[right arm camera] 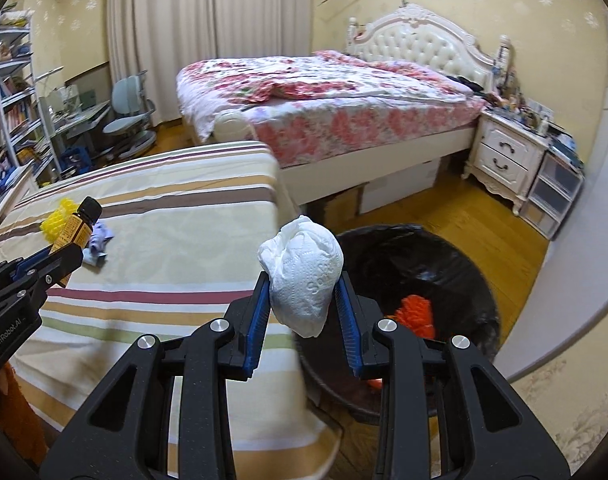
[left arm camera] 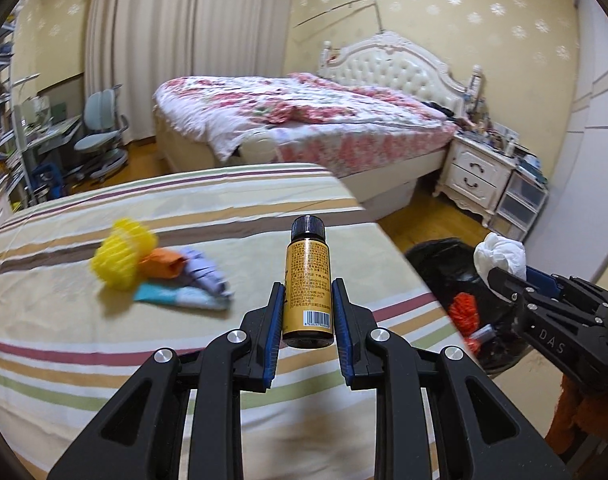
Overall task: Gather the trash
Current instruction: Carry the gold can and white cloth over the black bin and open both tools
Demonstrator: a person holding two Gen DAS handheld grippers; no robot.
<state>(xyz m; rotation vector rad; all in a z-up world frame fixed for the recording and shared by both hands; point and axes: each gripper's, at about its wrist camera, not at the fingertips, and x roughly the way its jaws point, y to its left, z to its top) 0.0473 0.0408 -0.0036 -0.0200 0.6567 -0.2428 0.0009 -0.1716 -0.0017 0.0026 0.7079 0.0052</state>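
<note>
My left gripper (left arm camera: 308,292) is shut on a small brown bottle (left arm camera: 307,280) with a gold label and black cap, held upright above the striped table (left arm camera: 184,208). It also shows in the right wrist view (right arm camera: 74,232). My right gripper (right arm camera: 304,284) is shut on a crumpled white tissue (right arm camera: 302,276), held by the table's right edge beside the black-lined trash bin (right arm camera: 444,256). The tissue also shows in the left wrist view (left arm camera: 500,256). A yellow mesh ball (left arm camera: 120,254), orange scrap (left arm camera: 162,264), purple wrapper (left arm camera: 206,272) and teal packet (left arm camera: 180,298) lie on the table.
The bin (left arm camera: 436,268) stands on the wood floor right of the table and holds orange mesh trash (right arm camera: 416,314). A floral bed (left arm camera: 304,116) and white nightstand (left arm camera: 476,172) are behind. A desk chair (left arm camera: 100,132) and shelves stand at far left.
</note>
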